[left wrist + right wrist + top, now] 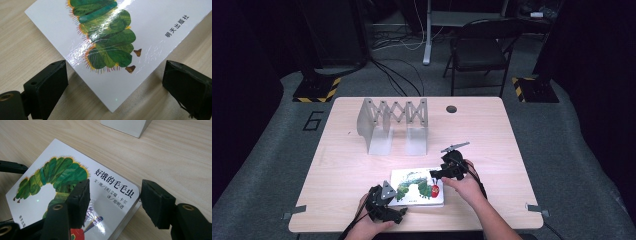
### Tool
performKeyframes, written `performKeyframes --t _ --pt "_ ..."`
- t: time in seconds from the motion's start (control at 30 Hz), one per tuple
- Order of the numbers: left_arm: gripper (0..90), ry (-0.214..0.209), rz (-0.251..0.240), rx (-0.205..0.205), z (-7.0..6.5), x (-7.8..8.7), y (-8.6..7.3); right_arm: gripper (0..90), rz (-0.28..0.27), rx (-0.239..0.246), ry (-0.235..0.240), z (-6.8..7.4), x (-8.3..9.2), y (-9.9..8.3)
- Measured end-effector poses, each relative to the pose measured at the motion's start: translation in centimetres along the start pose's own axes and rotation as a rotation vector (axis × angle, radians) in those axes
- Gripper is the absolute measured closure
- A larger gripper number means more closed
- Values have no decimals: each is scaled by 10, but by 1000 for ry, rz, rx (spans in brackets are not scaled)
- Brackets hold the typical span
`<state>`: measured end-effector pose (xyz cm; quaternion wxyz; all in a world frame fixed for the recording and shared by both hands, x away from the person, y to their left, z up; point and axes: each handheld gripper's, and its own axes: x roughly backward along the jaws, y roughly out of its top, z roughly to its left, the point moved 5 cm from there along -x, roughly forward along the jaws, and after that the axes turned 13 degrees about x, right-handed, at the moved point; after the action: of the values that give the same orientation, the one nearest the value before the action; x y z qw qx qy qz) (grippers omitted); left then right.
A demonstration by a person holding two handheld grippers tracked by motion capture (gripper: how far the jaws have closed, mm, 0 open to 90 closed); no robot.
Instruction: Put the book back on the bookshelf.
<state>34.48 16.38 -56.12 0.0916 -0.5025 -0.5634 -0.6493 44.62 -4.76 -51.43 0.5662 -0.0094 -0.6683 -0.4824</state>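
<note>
Right, the book [417, 187] lies flat on the table [337, 165], near edge, a bit right of centre: white glossy board cover w/ a green caterpillar, red head at the right end, thick rounded corners. Left gripper [388, 209] sits at the book's near-left corner; left gripper view has its jaws wide apart, the corner [113, 106] pointing in between them, pads not touching it, so open. Right gripper [443, 173] is at the far-right corner; right gripper view shows one jaw over the cover, the other just off the edge on bare wood, gap visible, so open too w/ the corner between the jaws. High view alone gives the white folding rack [394, 125] standing at the far side, well apart, plus a chair [479, 50] beyond the table. Right gripper view gives the black title characters [113, 185]; left gripper view gives publisher text [177, 25] & glare streaks on the cover.
</note>
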Motion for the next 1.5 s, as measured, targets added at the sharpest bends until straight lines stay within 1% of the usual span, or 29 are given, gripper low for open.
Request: performKeyframes --t 0.03,0.07,0.1,0.13,0.3,0.33,0.4,0.47,0.5,0.53,0.7,0.73,0.77,0.87,0.93,1.07,1.1,1.2,1.27,1.3,1.37,1.5 --pt "56 2 -1 1 0 0 0 406 3 10 4 0 1 0" --pt "53 8 7 -1 0 0 0 406 -3 3 1 0 1 1" --pt "48 9 4 3 -1 -1 1 406 -5 4 2 1 2 2" --pt "45 13 10 1 -1 -1 1 406 -4 13 4 1 3 2" --pt "39 21 -3 5 -1 -2 2 410 -4 7 8 2 6 4" --pt "39 24 4 7 -1 -1 2 410 -7 13 9 2 7 4" --pt "36 24 1 13 -1 -2 2 411 -11 7 10 2 7 5" --pt "34 31 11 14 -1 -2 2 411 -11 2 9 2 8 6" --pt "34 32 5 19 -2 -2 2 411 -13 23 11 2 9 6" --pt "34 28 10 23 -2 -2 2 412 -13 19 9 3 10 7" --pt "31 41 10 32 -2 -3 3 418 -11 17 16 3 12 7" --pt "31 33 17 36 -2 -3 3 418 -12 14 21 3 12 7" --pt "30 46 10 38 -2 -3 4 419 -13 10 21 4 12 8" --pt "28 49 9 49 -2 -4 4 419 -11 15 20 3 12 8" --pt "26 47 14 49 -2 -4 4 419 -8 1 22 5 12 8" --pt "16 60 10 56 -2 -5 5 419 -15 11 27 5 12 9" --pt "16 65 12 54 -1 -5 5 419 -11 4 29 6 12 9" --pt "9 70 21 60 -1 -5 5 421 -15 3 32 7 12 10" --pt "9 68 16 64 0 -5 5 422 -16 5 36 7 13 11" --pt "9 73 18 57 1 -5 6 424 -23 4 36 7 12 11" --pt "8 80 24 54 2 -4 6 427 -19 8 38 7 12 12" --pt "3 79 8 44 2 -5 6 428 -20 9 35 7 12 12"
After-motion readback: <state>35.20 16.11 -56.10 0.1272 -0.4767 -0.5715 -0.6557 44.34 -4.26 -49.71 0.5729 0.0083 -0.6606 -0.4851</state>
